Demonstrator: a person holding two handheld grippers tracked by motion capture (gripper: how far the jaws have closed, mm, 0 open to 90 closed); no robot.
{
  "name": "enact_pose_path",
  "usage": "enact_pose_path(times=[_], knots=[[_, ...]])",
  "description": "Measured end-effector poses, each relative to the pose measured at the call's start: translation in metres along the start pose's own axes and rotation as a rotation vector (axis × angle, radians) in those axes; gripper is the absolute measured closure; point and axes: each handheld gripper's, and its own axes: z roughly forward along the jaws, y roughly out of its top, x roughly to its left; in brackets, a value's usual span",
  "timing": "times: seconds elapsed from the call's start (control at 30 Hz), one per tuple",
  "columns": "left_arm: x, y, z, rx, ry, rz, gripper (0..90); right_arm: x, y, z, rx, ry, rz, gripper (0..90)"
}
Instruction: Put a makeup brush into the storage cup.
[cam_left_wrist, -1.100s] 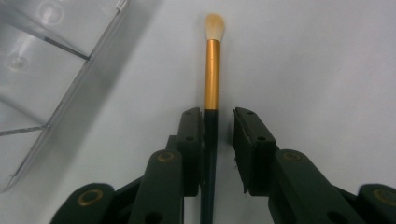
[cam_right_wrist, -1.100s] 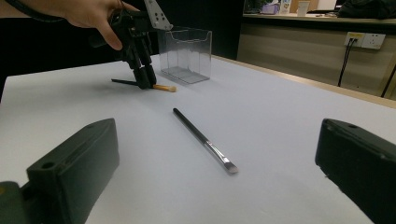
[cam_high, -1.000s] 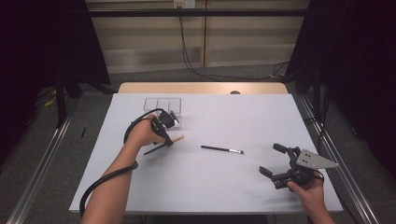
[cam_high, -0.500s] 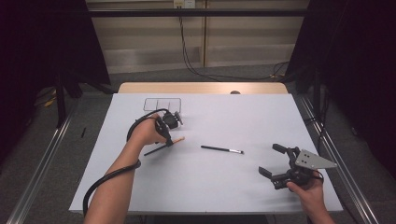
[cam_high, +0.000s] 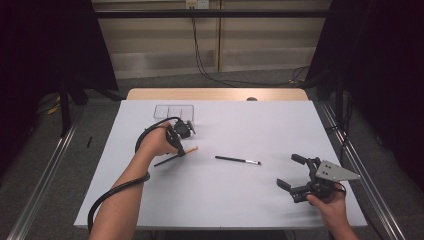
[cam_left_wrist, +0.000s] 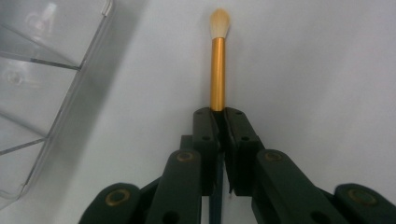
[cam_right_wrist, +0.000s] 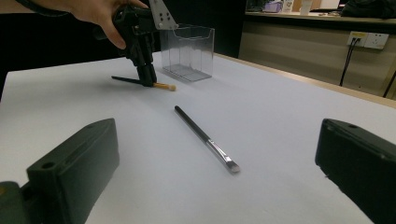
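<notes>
**A:** Start at the near edge. What is the right gripper (cam_high: 296, 176) doing?

**B:** It sits at the near right of the table (cam_high: 225, 200), jaws spread wide with nothing between them. In the right gripper view, the slim black brush with the flat silver tip (cam_right_wrist: 206, 139) lies just beyond its jaws, alone on the white surface.

**A:** And the work in hand?

**B:** That is farther off, left of centre. The left gripper (cam_high: 181, 148) has just closed its jaws on the gold-handled brush (cam_left_wrist: 218, 70). In the left gripper view the pads are clamped on the dark stem right where the gold sleeve begins, and the cream bristles point away from the hand. The brush lies flat on the table.

**A:** How should the lift go?

**B:** I'd say straight up first, keeping the clamp firm, because the grip is on a thin round stem and could roll. The clear three-part organiser (cam_high: 174, 111) stands just past it at the far left, so the brush probably goes there.

**A:** Anything to watch?

**B:** The long dark tail sticks out behind the jaws toward the person. Tilt the brush upright before moving over the organiser's wall, so neither end knocks it.
</notes>
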Motion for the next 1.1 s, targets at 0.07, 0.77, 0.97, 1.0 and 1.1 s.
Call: enact_pose_path(times=[0.07,0.77,0.97,1.0,1.1], knots=[[0.001,-0.001,-0.001,-0.006,0.001,0.000,84.0,0.000,0.000,0.000,0.000,-0.001,0.000,0.0],[0.000,-0.001,-0.026,-0.256,-0.045,-0.040,84.0,0.001,0.000,0.000,0.003,0.002,-0.004,0.0],[-0.001,-0.001,-0.032,-0.360,-0.068,-0.050,84.0,0.001,0.000,0.000,0.002,0.003,-0.005,0.0],[-0.001,-0.001,-0.033,-0.374,-0.068,-0.047,84.0,0.001,0.000,0.000,0.003,0.003,-0.005,0.0],[-0.002,-0.001,-0.036,-0.423,-0.066,-0.043,84.0,0.001,0.000,0.001,0.004,0.004,-0.006,0.0]])
